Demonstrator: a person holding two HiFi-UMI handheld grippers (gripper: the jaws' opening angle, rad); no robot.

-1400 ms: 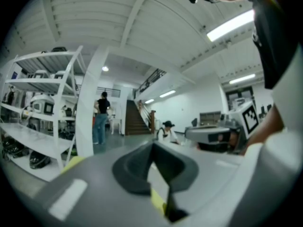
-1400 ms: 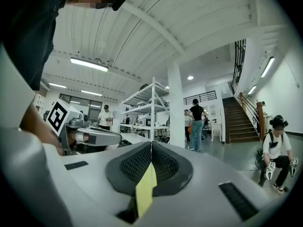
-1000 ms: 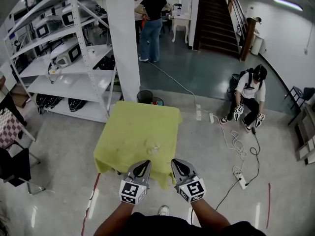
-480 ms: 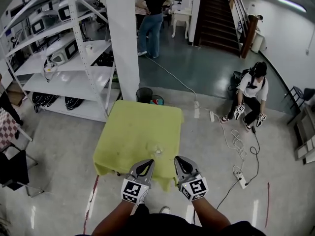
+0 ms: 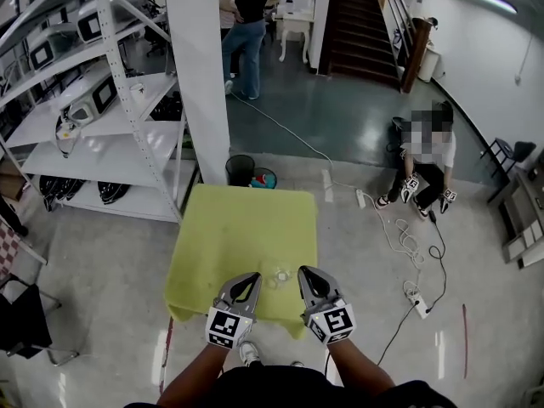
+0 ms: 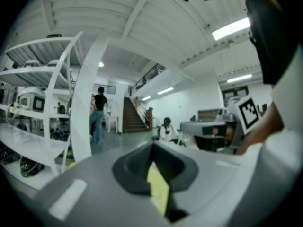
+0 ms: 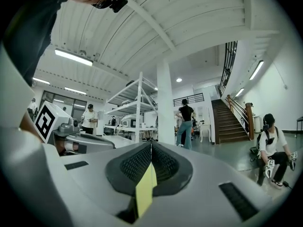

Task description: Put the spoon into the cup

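A small clear cup [image 5: 281, 274] stands near the front edge of the yellow-green table [image 5: 242, 228] in the head view. A small glint just left of it may be the spoon, too small to tell. My left gripper [image 5: 250, 277] and right gripper [image 5: 303, 272] hover side by side over the table's front edge, on either side of the cup. In the left gripper view the left gripper [image 6: 152, 148] has its jaws pressed together, with nothing held. In the right gripper view the right gripper [image 7: 151, 145] is likewise shut and empty. Neither gripper view shows the cup.
A white pillar [image 5: 200, 75] and metal shelving [image 5: 76, 100] stand beyond the table's left. A black bin [image 5: 240, 168] sits behind the table. To the right a person [image 5: 422, 164] sits on the floor, near cables [image 5: 408, 253]. Another person [image 5: 242, 24] stands far back.
The table and cup have drawn closer in the head view, and both grippers now reach over its front edge. Both jaws stay shut.
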